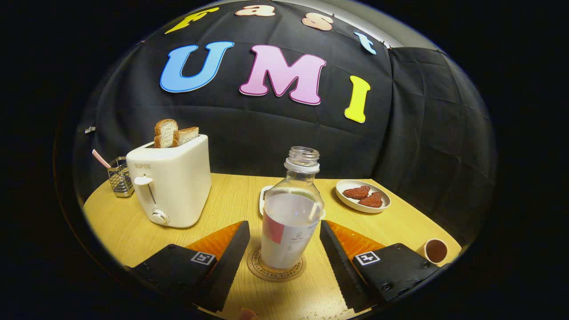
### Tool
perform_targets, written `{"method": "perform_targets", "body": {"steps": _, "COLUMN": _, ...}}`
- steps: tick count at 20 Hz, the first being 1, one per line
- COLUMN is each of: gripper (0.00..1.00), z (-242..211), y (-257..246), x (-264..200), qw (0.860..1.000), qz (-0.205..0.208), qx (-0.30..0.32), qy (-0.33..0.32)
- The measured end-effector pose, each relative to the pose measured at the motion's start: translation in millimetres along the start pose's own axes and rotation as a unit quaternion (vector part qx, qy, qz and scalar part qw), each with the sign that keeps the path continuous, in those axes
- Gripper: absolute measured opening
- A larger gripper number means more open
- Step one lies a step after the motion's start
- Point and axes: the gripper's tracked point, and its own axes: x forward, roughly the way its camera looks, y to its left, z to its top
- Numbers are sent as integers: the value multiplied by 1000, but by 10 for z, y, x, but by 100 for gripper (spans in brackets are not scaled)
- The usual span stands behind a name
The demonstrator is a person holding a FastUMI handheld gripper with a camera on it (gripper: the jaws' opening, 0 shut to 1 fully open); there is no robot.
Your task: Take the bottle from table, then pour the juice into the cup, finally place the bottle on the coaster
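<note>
Between the spread fingers of the released tongs (284, 249), touching neither, the uncapped bottle (291, 218) stands upright on the coaster (276, 266) near the bench's (240, 195) front, so a crooked withdrawal could clip its side and tip the remaining juice out.

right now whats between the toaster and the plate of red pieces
In the gripper view, the uncapped bottle stands on its coaster there, between the open fingers.

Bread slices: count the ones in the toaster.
2. Both bread slices stand side by side in the toaster, beyond the open tongs. Any deeper inside would be hidden.
</note>
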Motion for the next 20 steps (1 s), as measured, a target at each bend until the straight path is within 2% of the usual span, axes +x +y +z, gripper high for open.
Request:
{"method": "perform_targets", "body": {"steps": 5, "gripper": 98, "z": 269, "y": -63, "x": -635, "qw": 999, "qz": 18, "qx": -5, "qy": -38}}
{"method": "perform_targets", "body": {"steps": 10, "gripper": 97, "z": 761, "y": -40, "x": -1408, "qw": 992, "qz": 76, "qx": 59, "qy": -83}}
{"method": "perform_targets", "body": {"steps": 17, "gripper": 97, "z": 1300, "y": -424, "x": -2271, "qw": 987, "qz": 80, "qx": 58, "qy": -125}}
{"method": "perform_targets", "body": {"steps": 20, "gripper": 97, "z": 1463, "y": -579, "x": -2566, "qw": 987, "qz": 77, "qx": 31, "qy": -135}}
